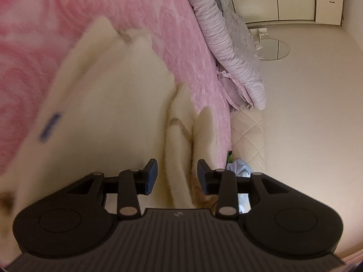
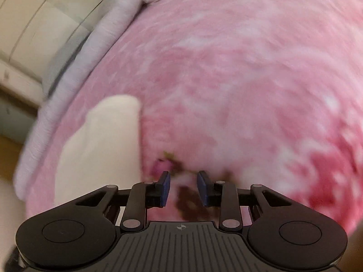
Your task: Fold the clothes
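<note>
One cream garment (image 1: 118,117), soft, light and floppy, lies on the pink blanket (image 1: 172,22); both the left gripper (image 1: 177,176) and right gripper (image 2: 183,188) hover part-open and empty, a hem edge looking best to pinch.

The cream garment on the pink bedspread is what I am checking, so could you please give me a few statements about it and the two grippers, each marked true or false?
1. The cream garment lies on a pink bedspread. True.
2. The left gripper is clamped shut on a blue towel. False: its jaws stand apart over the cream fabric, with no pad pressing on anything.
3. A small blue label shows on the garment. True.
4. The right gripper holds the garment's sleeve. False: its jaws are apart above the bedspread, and the cream cloth lies to its left.
5. A ruffled lilac pillow lies at the bed's edge. True.
</note>
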`<state>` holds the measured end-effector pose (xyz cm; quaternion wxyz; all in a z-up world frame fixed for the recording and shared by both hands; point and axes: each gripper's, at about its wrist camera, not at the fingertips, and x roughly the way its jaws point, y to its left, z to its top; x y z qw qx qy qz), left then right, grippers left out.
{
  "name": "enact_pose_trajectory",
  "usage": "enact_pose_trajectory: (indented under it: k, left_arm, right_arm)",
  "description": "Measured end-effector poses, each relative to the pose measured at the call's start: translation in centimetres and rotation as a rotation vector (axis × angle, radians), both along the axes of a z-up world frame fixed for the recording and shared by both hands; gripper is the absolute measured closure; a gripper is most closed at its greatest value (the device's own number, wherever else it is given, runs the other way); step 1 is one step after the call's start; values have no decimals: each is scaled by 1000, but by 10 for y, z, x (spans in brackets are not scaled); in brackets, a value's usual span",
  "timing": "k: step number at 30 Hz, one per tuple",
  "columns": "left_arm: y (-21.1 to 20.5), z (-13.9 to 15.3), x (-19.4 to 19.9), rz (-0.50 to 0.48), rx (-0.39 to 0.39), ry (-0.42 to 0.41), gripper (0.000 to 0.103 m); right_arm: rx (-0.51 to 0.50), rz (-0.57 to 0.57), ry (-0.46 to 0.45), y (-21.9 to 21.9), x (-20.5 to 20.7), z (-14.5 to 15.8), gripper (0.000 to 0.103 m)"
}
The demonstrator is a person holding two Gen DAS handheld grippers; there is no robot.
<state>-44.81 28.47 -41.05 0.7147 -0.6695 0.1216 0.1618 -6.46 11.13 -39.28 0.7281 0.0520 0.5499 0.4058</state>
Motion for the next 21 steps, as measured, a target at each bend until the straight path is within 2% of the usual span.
enact_pose_trajectory:
  k: [1,2,3,4,8,9,12,14,16,17,18,21]
  left_arm:
    - [2,-1,5,-7,-10,-12,69]
    - [3,-3,9,-15,-24,-28,68]
    - [4,-6,13,-25,-42,-47,67]
    - [6,-9,15,-27,-61,-62,66]
    - [13,-17,15,-23,-97,-115,63]
    - [16,-18,18,-33,-98,-118,62]
    - [20,-13,33,-115,-42,-61,62]
    - [20,-5,48,-185,26,-1,62]
    - [19,3,62,-239,98,44,64]
    - [16,8,64,-247,132,49,73]
    - [13,15,65,-253,191,49,79]
    - [1,42,58,-254,382,48,84]
  right_arm:
    - [-19,59,-32,4,-9,2,71]
    - [-37,117,-70,8,-19,5,76]
    - [-57,175,-146,15,-35,10,95]
    - [-77,232,-221,21,-50,14,98]
    - [-107,377,-476,33,-96,25,98]
    - [-85,391,-488,31,-101,25,98]
    - [-26,378,-426,28,-94,15,98]
    - [-2,354,-376,19,-89,17,98]
    - [22,330,-329,11,-83,19,98]
    - [32,325,-317,11,-81,18,98]
    - [40,320,-308,7,-82,20,98]
    - [87,307,-252,3,-75,29,98]
